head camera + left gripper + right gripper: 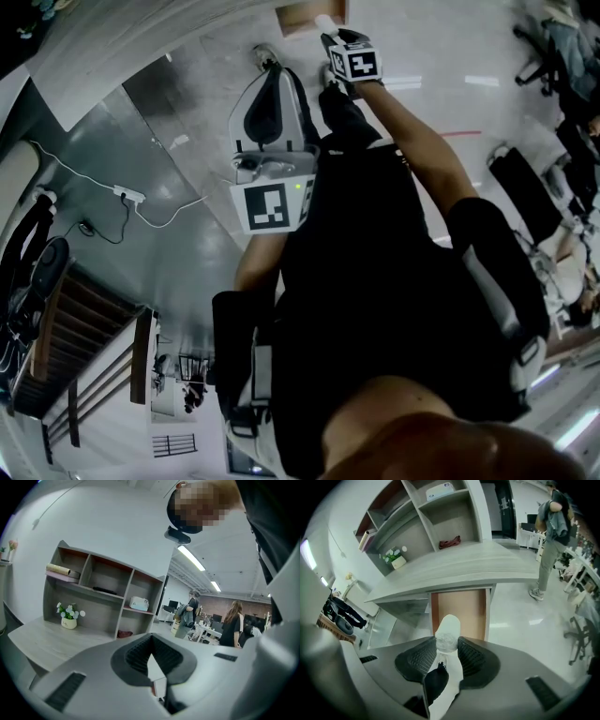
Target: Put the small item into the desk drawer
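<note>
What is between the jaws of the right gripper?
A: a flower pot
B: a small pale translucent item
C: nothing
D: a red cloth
B: the right gripper view shows the right gripper shut on the small pale translucent item.

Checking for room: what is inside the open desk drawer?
The drawer shows only a bare brown bottom. Its near end is hidden behind the small item clamped in the right gripper.

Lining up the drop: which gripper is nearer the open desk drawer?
Right. The right gripper, holding the small item, is stretched out right by the drawer; the left gripper sits back near the person's torso, well away from it.
</note>
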A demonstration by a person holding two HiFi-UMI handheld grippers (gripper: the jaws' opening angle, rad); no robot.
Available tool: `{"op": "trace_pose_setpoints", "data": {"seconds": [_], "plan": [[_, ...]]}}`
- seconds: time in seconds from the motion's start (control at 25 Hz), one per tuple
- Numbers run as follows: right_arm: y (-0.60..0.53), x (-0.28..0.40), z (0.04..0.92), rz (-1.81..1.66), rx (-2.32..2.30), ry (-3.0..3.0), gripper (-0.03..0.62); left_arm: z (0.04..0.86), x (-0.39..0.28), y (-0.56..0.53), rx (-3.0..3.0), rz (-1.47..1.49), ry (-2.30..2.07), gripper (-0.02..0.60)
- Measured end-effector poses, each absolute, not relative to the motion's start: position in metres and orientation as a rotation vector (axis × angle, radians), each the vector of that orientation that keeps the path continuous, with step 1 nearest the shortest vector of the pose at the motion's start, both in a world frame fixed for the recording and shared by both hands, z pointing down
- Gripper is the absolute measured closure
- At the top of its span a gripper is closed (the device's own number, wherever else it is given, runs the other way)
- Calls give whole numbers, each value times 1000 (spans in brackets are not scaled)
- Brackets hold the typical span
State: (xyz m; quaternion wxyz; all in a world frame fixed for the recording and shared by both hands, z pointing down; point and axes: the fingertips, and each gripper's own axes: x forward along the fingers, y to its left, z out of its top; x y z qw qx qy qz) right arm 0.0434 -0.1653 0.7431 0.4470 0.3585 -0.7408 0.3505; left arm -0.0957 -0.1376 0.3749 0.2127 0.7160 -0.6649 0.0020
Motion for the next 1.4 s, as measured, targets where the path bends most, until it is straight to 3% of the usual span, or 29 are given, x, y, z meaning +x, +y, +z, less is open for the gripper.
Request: {"op": "trace_pose_setpoints", "data": {"seconds": [1.4], "plan": [[-152,38,859,859,866,-1629,456,429,-128,-139,1939,35,-1776,585]]}}
